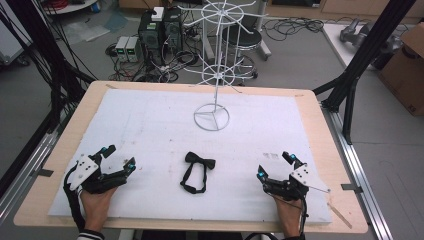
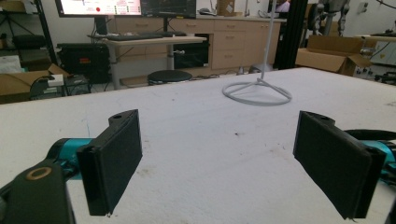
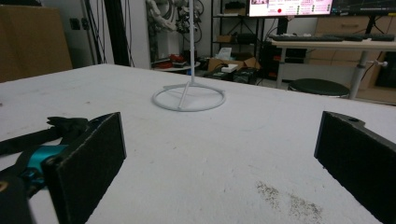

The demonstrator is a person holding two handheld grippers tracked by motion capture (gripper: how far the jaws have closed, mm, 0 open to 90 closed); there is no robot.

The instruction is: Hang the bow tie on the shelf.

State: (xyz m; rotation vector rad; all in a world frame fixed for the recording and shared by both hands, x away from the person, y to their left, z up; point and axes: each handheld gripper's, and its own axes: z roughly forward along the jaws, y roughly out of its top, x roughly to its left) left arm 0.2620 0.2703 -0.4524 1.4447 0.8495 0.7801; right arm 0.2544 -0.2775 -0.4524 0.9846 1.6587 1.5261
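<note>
A black bow tie (image 1: 199, 161) with its looped strap lies flat on the white mat (image 1: 150, 120), near the front middle. A white wire rack (image 1: 216, 75) stands behind it on a ring base (image 1: 211, 118). My left gripper (image 1: 119, 157) rests on the mat at the front left, open and holding nothing. My right gripper (image 1: 275, 165) rests at the front right, also open and holding nothing. In the right gripper view the bow tie (image 3: 65, 124) peeks out behind the left pad (image 3: 91, 161), and the ring base (image 3: 189, 98) lies ahead. The left gripper view shows the ring base (image 2: 257, 92) beyond wide-apart pads (image 2: 114, 158).
The mat covers a wooden table (image 1: 320, 125). Black frame struts (image 1: 367, 55) rise at the right and cables hang at the left. Beyond the far edge stand computer boxes (image 1: 157, 30), a stool (image 1: 242, 37) and a cardboard box (image 1: 407, 65) on the floor.
</note>
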